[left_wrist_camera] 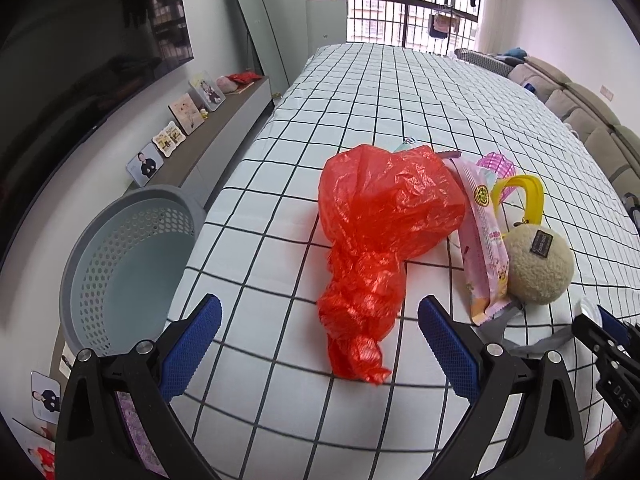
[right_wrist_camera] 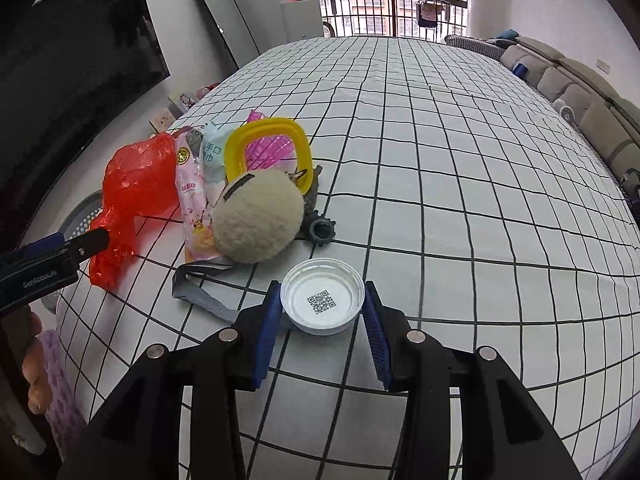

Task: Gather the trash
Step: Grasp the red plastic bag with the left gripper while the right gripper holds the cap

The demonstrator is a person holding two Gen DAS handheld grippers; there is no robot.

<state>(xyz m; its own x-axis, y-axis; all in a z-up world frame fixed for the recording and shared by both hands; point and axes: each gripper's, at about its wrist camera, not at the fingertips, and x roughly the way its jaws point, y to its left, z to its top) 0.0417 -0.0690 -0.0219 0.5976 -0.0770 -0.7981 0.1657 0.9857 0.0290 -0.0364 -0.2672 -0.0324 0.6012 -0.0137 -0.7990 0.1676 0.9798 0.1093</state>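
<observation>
A crumpled red plastic bag [left_wrist_camera: 384, 232] lies on the checked tablecloth, its knotted end between the open fingers of my left gripper [left_wrist_camera: 320, 320], which is empty. The bag also shows in the right wrist view [right_wrist_camera: 132, 188]. My right gripper [right_wrist_camera: 323, 304] is shut on a white jar lid [right_wrist_camera: 322, 296] with a QR code inside it. A pink snack wrapper [left_wrist_camera: 482, 248] lies right of the bag, also in the right wrist view [right_wrist_camera: 192, 200]. A grey perforated basket [left_wrist_camera: 120, 272] stands on the floor left of the table.
A beige plush pouch [right_wrist_camera: 258, 220] with a grey strap [right_wrist_camera: 200, 296], a yellow-rimmed pink strainer [right_wrist_camera: 272, 148], a light blue tissue pack [right_wrist_camera: 212, 152] and a black cog-shaped piece [right_wrist_camera: 322, 230] lie beside the wrapper. A sofa [right_wrist_camera: 592, 92] runs along the right.
</observation>
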